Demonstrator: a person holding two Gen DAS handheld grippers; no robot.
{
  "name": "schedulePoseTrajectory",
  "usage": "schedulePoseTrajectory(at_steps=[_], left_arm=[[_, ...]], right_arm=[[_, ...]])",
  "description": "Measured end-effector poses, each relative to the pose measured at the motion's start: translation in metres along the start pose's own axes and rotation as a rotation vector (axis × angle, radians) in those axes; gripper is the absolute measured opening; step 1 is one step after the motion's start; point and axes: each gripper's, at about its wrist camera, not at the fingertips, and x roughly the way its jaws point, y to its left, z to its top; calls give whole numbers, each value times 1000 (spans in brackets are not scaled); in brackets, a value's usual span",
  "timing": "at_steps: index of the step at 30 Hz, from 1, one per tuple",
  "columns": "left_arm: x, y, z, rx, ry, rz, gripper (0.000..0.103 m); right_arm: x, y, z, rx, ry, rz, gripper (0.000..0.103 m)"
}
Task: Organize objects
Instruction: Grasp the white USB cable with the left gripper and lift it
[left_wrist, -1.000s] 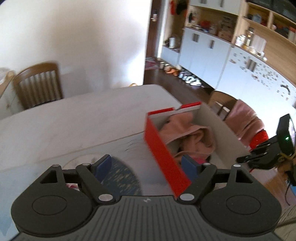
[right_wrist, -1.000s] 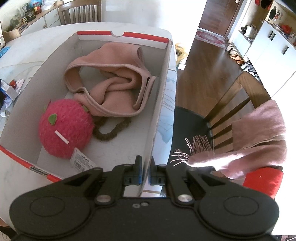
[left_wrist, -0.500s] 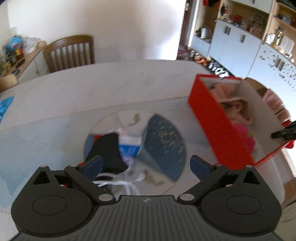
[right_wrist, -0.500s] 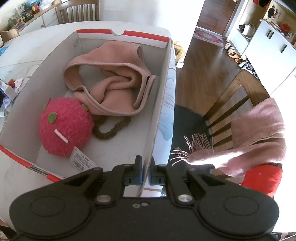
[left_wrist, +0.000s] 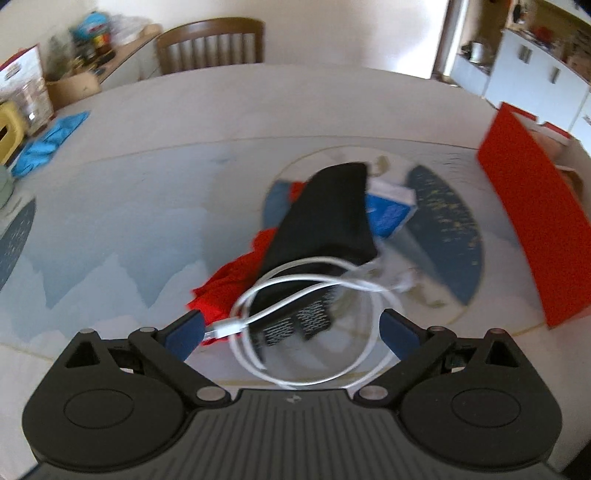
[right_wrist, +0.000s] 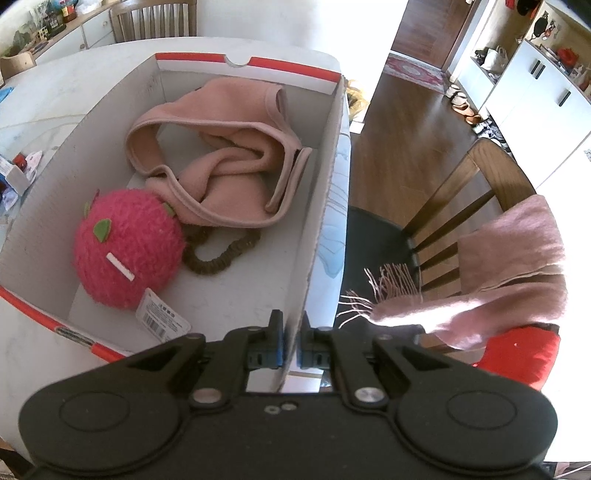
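Left gripper (left_wrist: 291, 330): jaws spread wide, having just been opening, with nothing pinched; a coiled white cable (left_wrist: 314, 295) lies between and just ahead of the blue pads (left_wrist: 184, 330), its plug end close to the left pad, contact not determinable owing to blur. Directly ahead of this gripper lies a black pouch (left_wrist: 325, 218), resting over a red cloth (left_wrist: 229, 280) to its left and a blue and white packet (left_wrist: 388, 210) to its right, all on the desk (left_wrist: 147, 177). The red-sided cardboard box (left_wrist: 528, 221) stands well to the right of this gripper. Right gripper (right_wrist: 290, 345): jaws pressed nearly together, pinching the box's right-hand wall (right_wrist: 325, 192) at its near end. Inside the box, ahead and to the left of this gripper, are a pink plush ball (right_wrist: 127, 247) with a tag, a brown hair tie (right_wrist: 221, 254) and a pink fleece band (right_wrist: 229, 155). To the right of this gripper, off the desk, a pink scarf (right_wrist: 509, 258) hangs over a chair (right_wrist: 461, 192).
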Motion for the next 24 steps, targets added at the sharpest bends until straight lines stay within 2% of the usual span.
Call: schedulePoseTrajectory(at_steps=[8,13,15,20,22,24], left_arm=[[6,11,-1,-8,-16,28,98],[12,4,0,45,-15,54,83],[15,0,2,82,-11,69,73],[21,-9,7,133,-3,90,61],[21,-8,8,124,-6,89,53],[20,-8,8,129,-7,100,37]], right_arm=[[-1,2,0,-6,4,-8,6],[-1,3,0,-10,5,-9,6],[-1,3,0,-10,5,-9,6],[-1,4,-1,-12,6,-8,6],[-2,4,-1,-14,5,-8,6],[-2,4,-1,-13,4,-7,6]])
